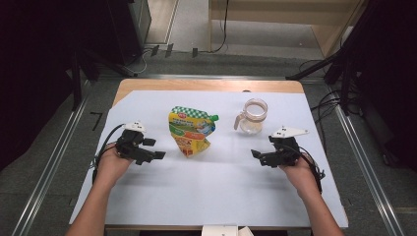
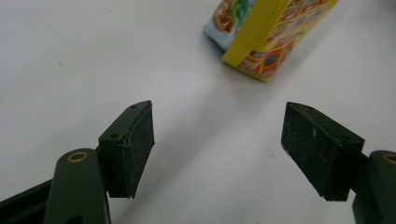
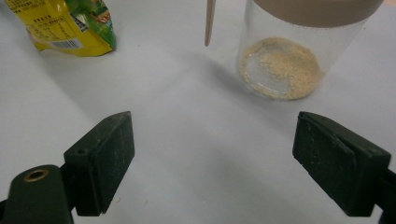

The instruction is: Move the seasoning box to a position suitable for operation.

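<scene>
On the white sheet, nearest the person, the left gripper [image 1: 153, 149] and right gripper [image 1: 259, 157] rest level, jaws spread wide and empty, pointing inward. Beyond them stands one yellow spouted pouch [image 1: 191, 130], and farther right one clear glass pitcher [image 1: 253, 116] with tan powder [image 3: 281, 67] on its bottom.

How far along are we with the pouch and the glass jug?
A thin layer of beige powder already lies in the glass jug. Nothing is in hand: the left gripper and right gripper are open, apart from the yellow pouch, which sits between them, green cap on. Gripping, opening and any pouring look still to come.
</scene>
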Demonstrator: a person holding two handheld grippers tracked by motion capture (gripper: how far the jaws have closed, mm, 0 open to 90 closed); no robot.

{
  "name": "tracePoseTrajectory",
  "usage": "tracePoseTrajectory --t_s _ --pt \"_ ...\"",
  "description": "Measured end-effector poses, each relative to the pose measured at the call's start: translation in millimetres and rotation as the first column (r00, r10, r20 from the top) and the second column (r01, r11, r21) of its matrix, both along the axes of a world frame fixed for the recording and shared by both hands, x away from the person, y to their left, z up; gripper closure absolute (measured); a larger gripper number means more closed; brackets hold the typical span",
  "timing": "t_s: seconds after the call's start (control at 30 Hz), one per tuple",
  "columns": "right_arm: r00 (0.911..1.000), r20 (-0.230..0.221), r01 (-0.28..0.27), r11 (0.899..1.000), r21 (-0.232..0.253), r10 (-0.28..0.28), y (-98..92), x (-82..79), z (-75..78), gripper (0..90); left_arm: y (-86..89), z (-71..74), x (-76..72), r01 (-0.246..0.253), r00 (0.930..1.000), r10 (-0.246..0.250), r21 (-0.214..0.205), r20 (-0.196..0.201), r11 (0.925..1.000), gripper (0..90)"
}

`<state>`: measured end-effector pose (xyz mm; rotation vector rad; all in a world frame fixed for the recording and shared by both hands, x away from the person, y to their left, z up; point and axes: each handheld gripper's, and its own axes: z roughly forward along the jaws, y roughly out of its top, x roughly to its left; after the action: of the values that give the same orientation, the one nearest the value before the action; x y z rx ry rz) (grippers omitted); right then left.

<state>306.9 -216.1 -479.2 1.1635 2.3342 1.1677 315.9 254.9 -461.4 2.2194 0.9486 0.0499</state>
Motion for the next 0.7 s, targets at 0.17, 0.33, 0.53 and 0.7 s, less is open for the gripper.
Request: tracePoseTrajectory --t_s 0.17,0.33,0.53,0.7 --pt "0.9997 -0.024 -0.001 1.000 -0.019 0.000 -0.2 1.0 -3.5 13.6 0.5 2.7 -1.1 -0.015 0.9996 0.015 0.005 0.024 0.9999 25.1" --pt "0.9992 -0.032 -0.026 1.000 -0.001 0.025 -0.5 0.1 -3.0 13.9 0.8 4.1 -0.4 -0.030 0.9996 0.030 0.016 0.004 0.9994 23.2" --pt "0.9984 -0.055 -0.010 1.000 0.021 0.011 1.0 2.6 -3.7 14.1 -5.5 2.8 -1.6 -0.077 0.9956 0.076 0.015 0.054 0.9969 20.1" --pt "0.9985 -0.054 -0.006 1.000 0.028 0.008 1.4 3.3 -2.9 14.1 -8.8 2.0 -2.9 -0.089 0.9950 0.089 -0.002 0.046 0.9960 20.6"
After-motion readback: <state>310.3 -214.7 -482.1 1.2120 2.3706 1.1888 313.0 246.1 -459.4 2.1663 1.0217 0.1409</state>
